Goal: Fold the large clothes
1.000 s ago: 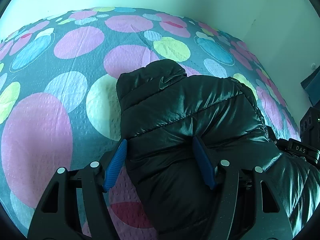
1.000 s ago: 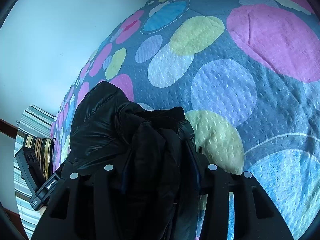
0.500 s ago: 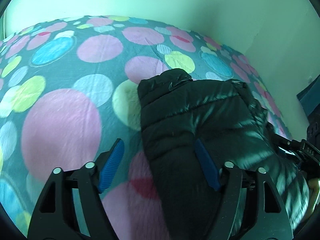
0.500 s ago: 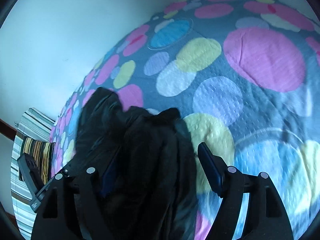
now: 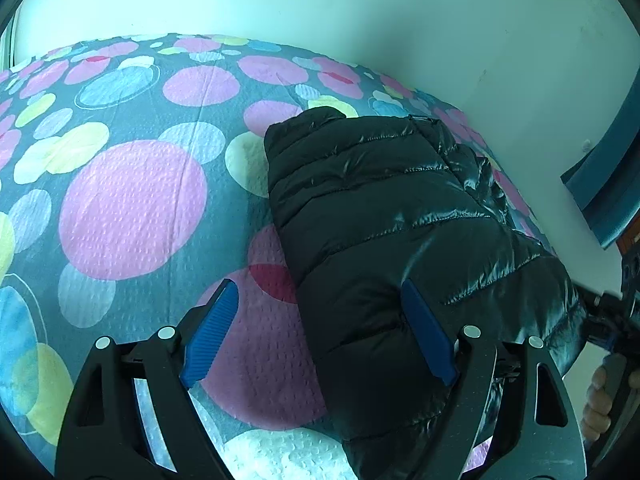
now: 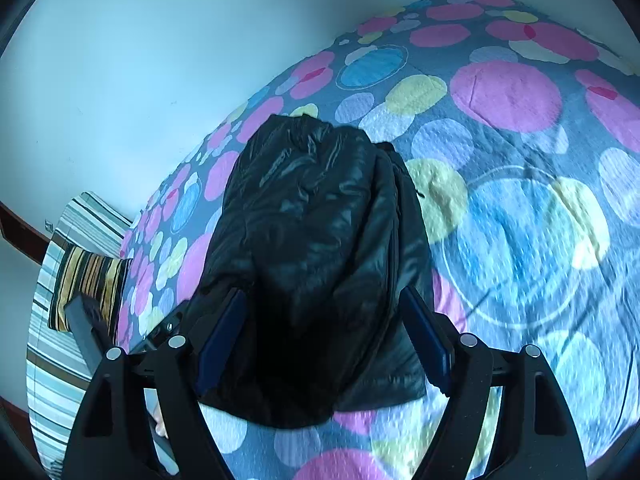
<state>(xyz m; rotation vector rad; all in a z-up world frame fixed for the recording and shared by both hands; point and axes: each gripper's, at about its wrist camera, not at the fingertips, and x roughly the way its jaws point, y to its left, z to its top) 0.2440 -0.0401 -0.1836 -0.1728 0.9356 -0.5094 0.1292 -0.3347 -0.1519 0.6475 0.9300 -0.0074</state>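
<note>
I see the black puffer jacket [image 5: 384,216] folded in a bundle on the spotted bed cover [image 5: 132,204]; my left gripper [image 5: 320,332] & right gripper [image 6: 324,336] both opening wide, pads off the fabric, jacket lying below between them.

A bed [image 5: 132,200] under a grey spotted bedspread [image 6: 508,92] stands against a plain pale wall [image 5: 360,12]; striped pillows [image 6: 86,276] lie at its far end in soft daylight.
</note>
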